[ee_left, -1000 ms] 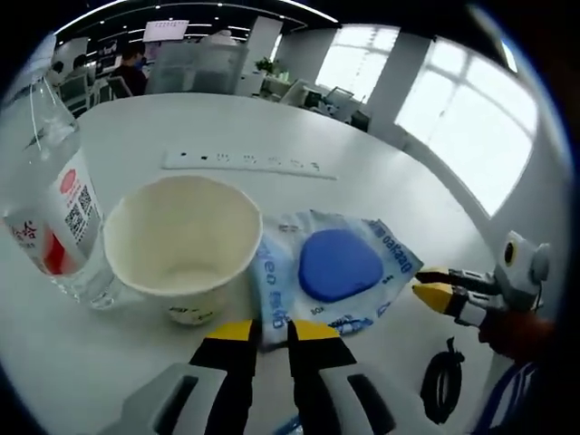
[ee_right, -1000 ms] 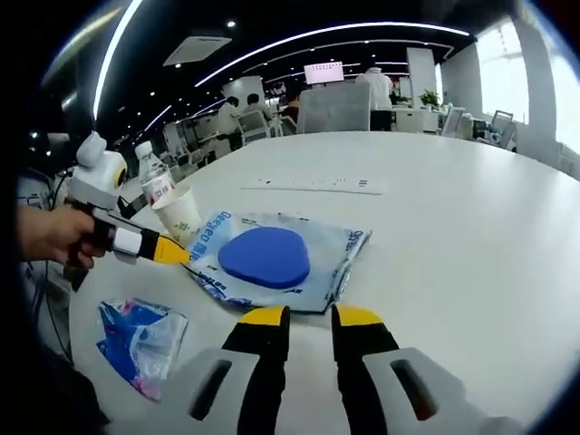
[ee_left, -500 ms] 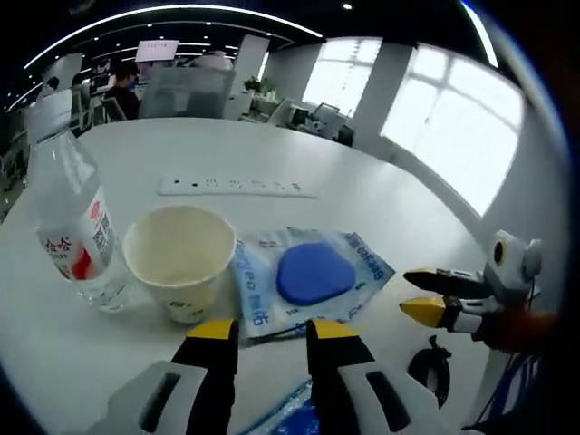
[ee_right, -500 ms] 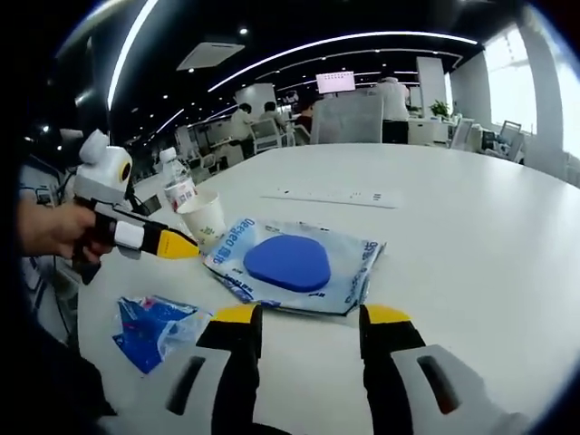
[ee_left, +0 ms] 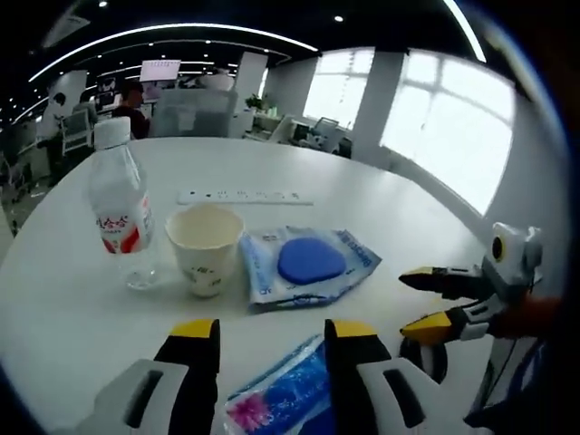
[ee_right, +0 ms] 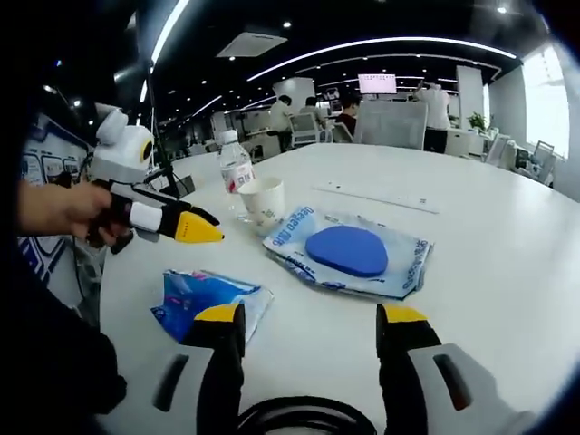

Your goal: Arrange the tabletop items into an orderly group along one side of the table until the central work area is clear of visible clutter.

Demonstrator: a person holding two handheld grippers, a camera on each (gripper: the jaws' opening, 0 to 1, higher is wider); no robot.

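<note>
Now I am holding my left gripper (ee_left: 272,333) and right gripper (ee_right: 311,315) wide apart-jawed, gripping nothing; the blue pouch (ee_left: 306,263) is lying just beside the paper cup (ee_left: 206,247), beyond both grippers.

Blue pad (ee_left: 311,261), cream cup (ee_left: 206,248), red-label bottle (ee_left: 120,213).

Bottle (ee_left: 121,215), cup (ee_left: 206,247), pouch (ee_left: 306,264) side by side on table (ee_left: 272,154).

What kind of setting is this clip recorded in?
Most likely an open-plan office: a large white table with a built-in power strip, rows of desks and chairs behind, people at work there, ceiling strip lights and big windows.
</note>
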